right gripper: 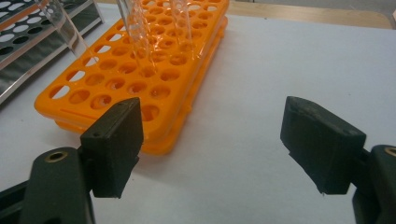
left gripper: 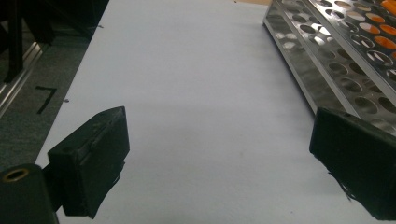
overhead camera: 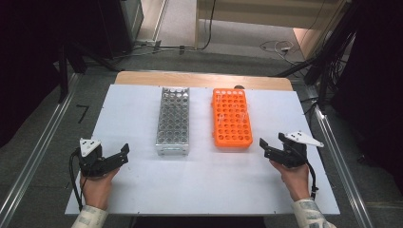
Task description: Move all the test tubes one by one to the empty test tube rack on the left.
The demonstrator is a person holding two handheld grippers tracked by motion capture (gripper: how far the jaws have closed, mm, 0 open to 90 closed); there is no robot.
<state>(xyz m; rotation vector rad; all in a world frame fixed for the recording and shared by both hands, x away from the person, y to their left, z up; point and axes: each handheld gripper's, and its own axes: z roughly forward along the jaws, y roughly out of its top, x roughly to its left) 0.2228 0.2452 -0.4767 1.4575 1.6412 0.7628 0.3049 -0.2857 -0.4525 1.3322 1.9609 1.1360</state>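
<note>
On a white table (overhead camera: 142, 190), 2 test-tube racks are set side by side, lengthwise away from the person. The metal rack (overhead camera: 173, 121) lies toward 11 o'clock from the table's middle, and the orange rack (overhead camera: 231, 118) toward 1 o'clock, a strip of bare table between them.

In the high view, the left gripper (overhead camera: 124, 153) is held at about 8 o'clock on the table, just off the near left corner of the metal rack and apart from it. Its jaws are spread wide with nothing between them; in the left gripper view (left gripper: 219, 163) bare white surface is seen across the gap, and the metal rack (left gripper: 336, 60) runs away at 1 o'clock.

The right gripper (overhead camera: 264, 147) is held at about 4 o'clock, near the near right corner of the orange rack without touching it. Its jaws are likewise parted wide and empty. In the right gripper view (right gripper: 210, 140), the orange rack (right gripper: 140, 84) is seen at 11 o'clock, its near corner behind the left-hand jaw, and clear tubes (right gripper: 135, 32) are seen standing in holes toward its far end. How many tubes stand there cannot be told for certain.
</note>
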